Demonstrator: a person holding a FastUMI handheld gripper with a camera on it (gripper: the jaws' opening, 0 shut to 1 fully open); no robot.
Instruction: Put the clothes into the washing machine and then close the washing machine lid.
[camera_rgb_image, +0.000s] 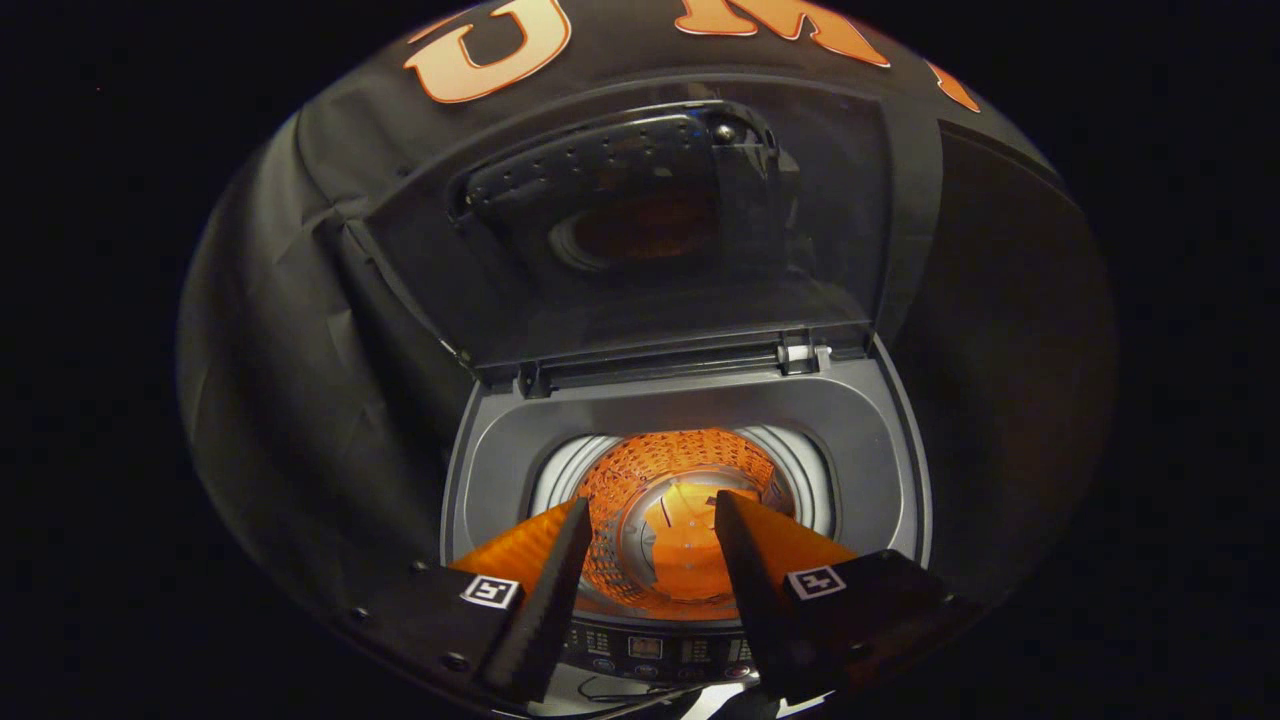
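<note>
A top-loading washing machine (500, 440) stands just ahead of me with its dark lid (640, 220) raised upright at the back. The round steel drum (680, 465) lies open below and glows orange. An orange patch (685, 560) sits at the drum's bottom; I cannot tell whether it is cloth or a reflection. My gripper (653, 502) hovers over the near rim of the opening, open, with nothing between its two orange-backed fingers (555, 570).
The machine's control panel (650, 648) runs along its near edge, under the fingers. The lid's hinge (800, 355) lies along the back of the grey top frame. Black cloth walls (300, 350) close in on both sides and behind.
</note>
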